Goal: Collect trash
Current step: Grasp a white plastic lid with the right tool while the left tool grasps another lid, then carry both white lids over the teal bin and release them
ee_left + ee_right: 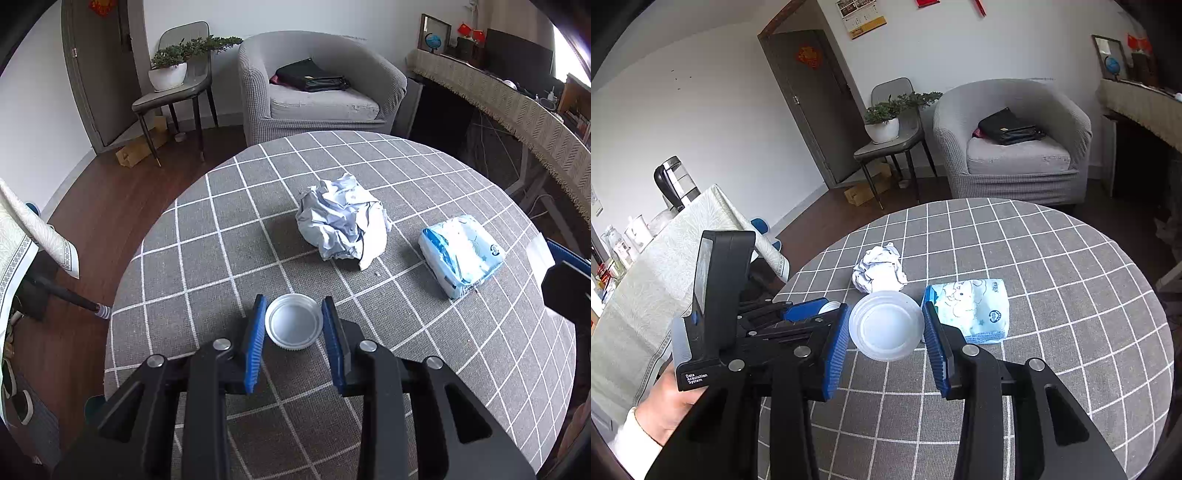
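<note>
A crumpled white paper ball (343, 221) lies near the middle of the round checked table (207, 236); it also shows in the right wrist view (879, 271). My left gripper (294, 325) is shut on a white screw lid (293, 325), its blue pads touching both sides. My right gripper (885, 326) is shut on a translucent plastic cup (885, 325), held bottom toward the camera above the table. The left gripper also shows at the left of the right wrist view (812, 310).
A blue and white tissue pack (460, 254) lies on the table right of the paper ball, also in the right wrist view (971, 308). A grey armchair (317, 85), a chair with a potted plant (170, 74) and a side table (665, 266) stand around.
</note>
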{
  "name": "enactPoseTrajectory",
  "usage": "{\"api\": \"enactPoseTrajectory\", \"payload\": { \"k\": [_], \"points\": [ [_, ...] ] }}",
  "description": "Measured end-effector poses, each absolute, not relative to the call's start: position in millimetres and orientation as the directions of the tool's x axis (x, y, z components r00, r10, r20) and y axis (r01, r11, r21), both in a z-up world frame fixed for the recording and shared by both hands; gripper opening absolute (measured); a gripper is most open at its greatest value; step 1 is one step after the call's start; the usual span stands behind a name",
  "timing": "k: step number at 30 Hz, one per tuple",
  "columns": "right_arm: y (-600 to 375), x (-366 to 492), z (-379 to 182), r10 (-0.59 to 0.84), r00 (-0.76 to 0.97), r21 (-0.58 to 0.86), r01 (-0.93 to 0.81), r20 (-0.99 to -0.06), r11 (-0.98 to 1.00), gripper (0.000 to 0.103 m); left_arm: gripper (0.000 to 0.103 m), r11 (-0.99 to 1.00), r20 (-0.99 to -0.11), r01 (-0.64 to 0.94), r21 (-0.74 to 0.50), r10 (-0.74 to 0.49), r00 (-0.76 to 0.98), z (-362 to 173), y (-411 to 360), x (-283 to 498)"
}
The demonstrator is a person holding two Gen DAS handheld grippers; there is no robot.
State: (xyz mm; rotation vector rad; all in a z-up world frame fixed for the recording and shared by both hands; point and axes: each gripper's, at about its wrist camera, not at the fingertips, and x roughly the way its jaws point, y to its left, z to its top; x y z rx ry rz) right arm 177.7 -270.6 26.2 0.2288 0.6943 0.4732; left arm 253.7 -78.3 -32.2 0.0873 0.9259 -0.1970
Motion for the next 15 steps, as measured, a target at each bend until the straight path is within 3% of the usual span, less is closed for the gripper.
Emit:
{"api": "enactPoseTrajectory", "payload": {
  "k": [15],
  "points": [
    [-184, 160, 48, 0.585, 0.622, 0.305, -0.504, -0.52, 0.808, 0.04, 0.032, 0.996, -0.748, 0.081, -0.035, -0.08, 0.658, -11, 23, 163]
  ]
}}
